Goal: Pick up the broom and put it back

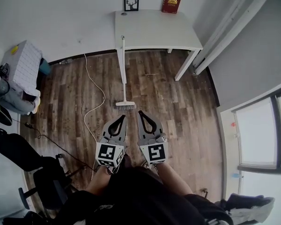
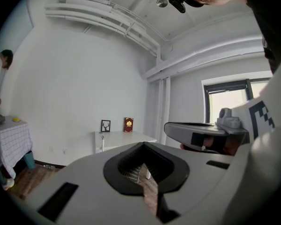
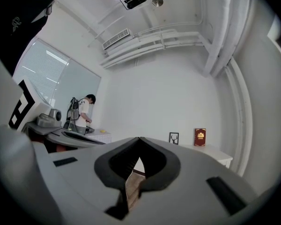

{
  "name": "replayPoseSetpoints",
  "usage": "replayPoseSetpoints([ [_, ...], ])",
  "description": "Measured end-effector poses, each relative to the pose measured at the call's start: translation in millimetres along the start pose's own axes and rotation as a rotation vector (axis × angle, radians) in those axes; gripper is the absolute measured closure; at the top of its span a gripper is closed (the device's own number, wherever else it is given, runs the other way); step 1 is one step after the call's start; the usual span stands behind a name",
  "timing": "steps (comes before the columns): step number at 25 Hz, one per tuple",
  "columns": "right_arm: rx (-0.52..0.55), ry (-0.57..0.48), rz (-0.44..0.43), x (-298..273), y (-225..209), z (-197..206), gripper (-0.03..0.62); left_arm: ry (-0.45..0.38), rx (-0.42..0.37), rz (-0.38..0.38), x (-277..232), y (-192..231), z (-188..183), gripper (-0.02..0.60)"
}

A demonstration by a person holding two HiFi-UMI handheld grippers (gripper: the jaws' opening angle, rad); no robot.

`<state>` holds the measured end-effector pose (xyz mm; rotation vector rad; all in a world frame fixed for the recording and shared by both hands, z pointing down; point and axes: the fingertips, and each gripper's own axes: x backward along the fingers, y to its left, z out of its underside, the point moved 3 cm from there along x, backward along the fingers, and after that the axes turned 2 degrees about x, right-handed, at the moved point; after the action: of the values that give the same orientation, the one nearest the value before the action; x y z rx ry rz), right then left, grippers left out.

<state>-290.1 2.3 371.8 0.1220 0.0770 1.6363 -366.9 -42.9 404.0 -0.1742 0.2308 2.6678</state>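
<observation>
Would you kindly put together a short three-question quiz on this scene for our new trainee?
1. True or false: the broom lies on top of the white table.
2. Multiple choice: what stands on the table near the framed deer picture? A) a red book B) a kettle C) a lamp
3. Fill in: the left gripper and the right gripper both have their jaws ____, with nothing held.
Key: 1 false, it stands upright against the table's front edge. 2 A. 3 shut.
</observation>
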Motion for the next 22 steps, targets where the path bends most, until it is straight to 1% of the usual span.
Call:
replayPoseSetpoints([
  [3, 0.003, -0.005, -0.003, 4, -3, -3, 0.572, -0.002, 0.000, 0.002, -1, -6, -2, 0.581],
  [8, 0.031, -0.043, -0.020, 11, -6, -11, 0.572, -0.009, -0.013, 0.015, -3, -13, -6, 0.581],
  [17, 0.004, -0.042, -0.022, 22, -6, -11, 0.572, 0.006, -0.022, 0.034, 0, -27, -3, 0.581],
  [22, 0.028, -0.045, -0.029, 27, -3, -13, 0.572, 0.007, -0.012, 0.032, 6, -30, -3, 0.581],
])
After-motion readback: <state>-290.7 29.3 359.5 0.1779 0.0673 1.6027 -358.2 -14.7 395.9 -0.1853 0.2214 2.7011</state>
